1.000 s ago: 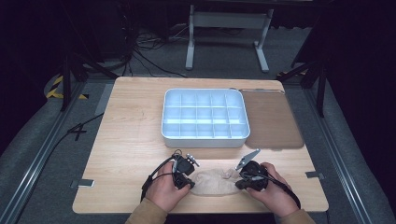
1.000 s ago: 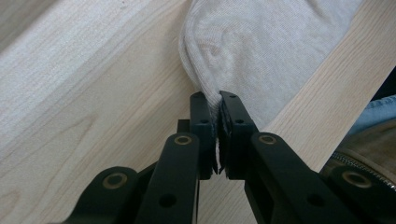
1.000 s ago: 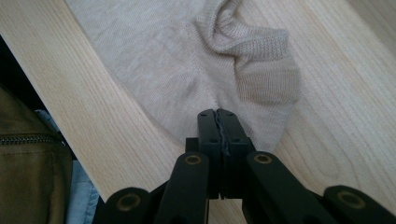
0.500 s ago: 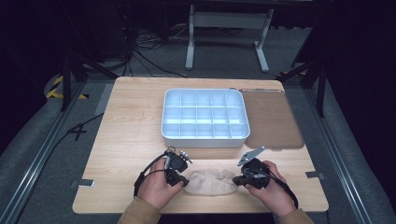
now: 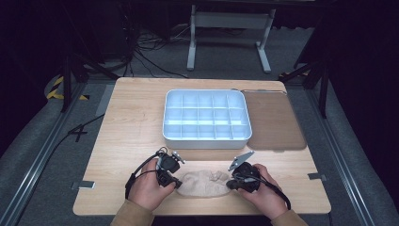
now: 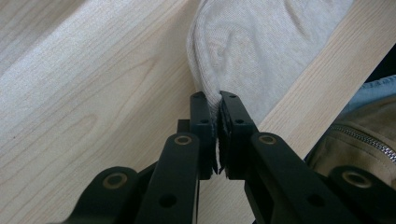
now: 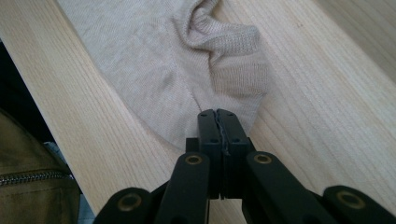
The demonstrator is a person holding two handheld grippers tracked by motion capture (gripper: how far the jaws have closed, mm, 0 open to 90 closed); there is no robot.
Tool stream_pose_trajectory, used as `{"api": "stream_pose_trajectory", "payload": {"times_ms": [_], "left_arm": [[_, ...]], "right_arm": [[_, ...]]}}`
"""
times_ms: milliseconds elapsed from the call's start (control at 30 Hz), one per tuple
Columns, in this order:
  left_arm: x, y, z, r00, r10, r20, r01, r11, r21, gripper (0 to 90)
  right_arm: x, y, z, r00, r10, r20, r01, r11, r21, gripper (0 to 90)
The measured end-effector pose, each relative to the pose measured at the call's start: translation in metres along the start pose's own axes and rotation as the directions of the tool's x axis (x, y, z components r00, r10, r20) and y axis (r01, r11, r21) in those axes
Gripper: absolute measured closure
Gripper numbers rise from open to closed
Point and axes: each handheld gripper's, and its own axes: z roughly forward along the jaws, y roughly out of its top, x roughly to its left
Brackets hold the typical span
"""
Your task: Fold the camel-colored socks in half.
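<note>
Light wood table (image 5: 131,127), dark room; left tool (image 6: 214,105), right tool (image 7: 218,116) each clenched on beige sock (image 5: 203,183).

White compartment tray (image 5: 206,117) sits mid-far on the wooden surface (image 5: 131,136). Brown mat (image 5: 273,120) touches its right side. Grey metal stand (image 5: 228,28) and cables (image 5: 141,59) on floor beyond.
</note>
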Motion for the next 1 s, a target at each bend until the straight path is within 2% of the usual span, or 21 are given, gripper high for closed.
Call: {"api": "stream_pose_trajectory", "payload": {"times_ms": [233,433,600,767,1000], "left_arm": [[-0.001,0.002,-0.004,0.9996,0.003,0.029,-0.003,1.0000,-0.007,85.4],[-0.007,0.010,-0.011,0.9961,0.016,0.086,-0.013,0.9990,-0.042,85.5],[-0.014,0.021,-0.016,0.9922,0.056,0.111,-0.048,0.9964,-0.070,85.5],[-0.024,0.034,-0.013,0.9870,0.091,0.132,-0.080,0.9930,-0.087,85.5],[-0.037,0.051,-0.005,0.9796,0.144,0.140,-0.131,0.9864,-0.100,85.5]], "right_arm": [[0.001,-0.001,0.000,1.0000,-0.003,0.009,0.003,1.000,-0.005,90.0],[0.002,-0.003,0.000,0.9999,-0.003,0.014,0.003,1.000,-0.019,90.0],[0.001,-0.005,0.000,1.0000,0.008,0.005,-0.008,0.999,-0.033,90.0],[0.001,-0.006,0.000,0.9999,0.005,0.009,-0.005,0.999,-0.041,90.0],[0.000,-0.009,0.000,0.9999,0.014,-0.002,-0.014,0.998,-0.060,90.0]]}}
